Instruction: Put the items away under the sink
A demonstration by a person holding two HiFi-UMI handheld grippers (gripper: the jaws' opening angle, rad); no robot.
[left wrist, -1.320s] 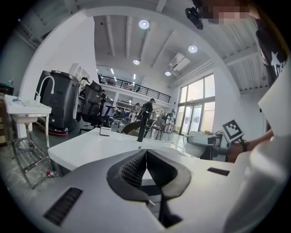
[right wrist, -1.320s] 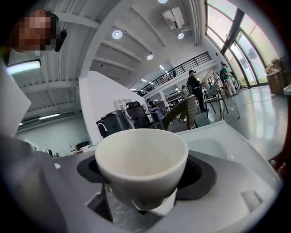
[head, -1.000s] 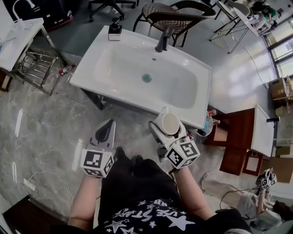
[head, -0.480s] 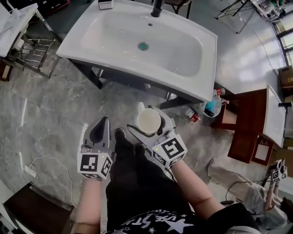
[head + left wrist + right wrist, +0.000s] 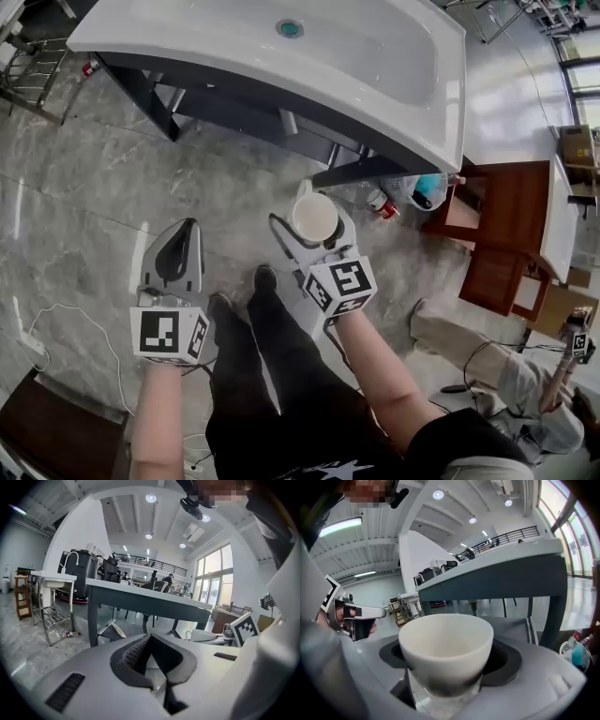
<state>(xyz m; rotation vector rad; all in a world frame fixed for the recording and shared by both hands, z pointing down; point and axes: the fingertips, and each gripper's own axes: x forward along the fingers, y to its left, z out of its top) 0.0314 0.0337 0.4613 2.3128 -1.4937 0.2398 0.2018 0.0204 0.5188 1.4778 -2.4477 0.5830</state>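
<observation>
Right gripper [image 5: 312, 225] jaws pinching a white ceramic cup [image 5: 446, 644] low on its rounded body. Left gripper [image 5: 150, 641] jaws pressed together, nothing between them.

Cup location: held above the grey marble floor [image 5: 84, 187], just in front of the white rectangular sink basin [image 5: 403, 84] on its dark metal frame [image 5: 281, 117]. Not under the sink yet, so my read is it's on approach.

Risks, as I judge them:
- Pads sit near the cup's base on a curved, glazed wall with most of the cup above them. Tilting the gripper forward to reach in could let it pivot or slide out.
- The cup's rim stands proud of the jaws, so it could clip the frame's front rail or the basin's underside if it goes in too high.
- A red-capped bottle [image 5: 382, 204] and a teal bottle in a clear bag [image 5: 427, 190] lie on the floor at the sink's right end. Drifting right could knock them.

Orientation: cup upright, mouth up, base down between the pads, long axis vertical. A white nub on the sink-facing side may be a handle; can't confirm.
</observation>
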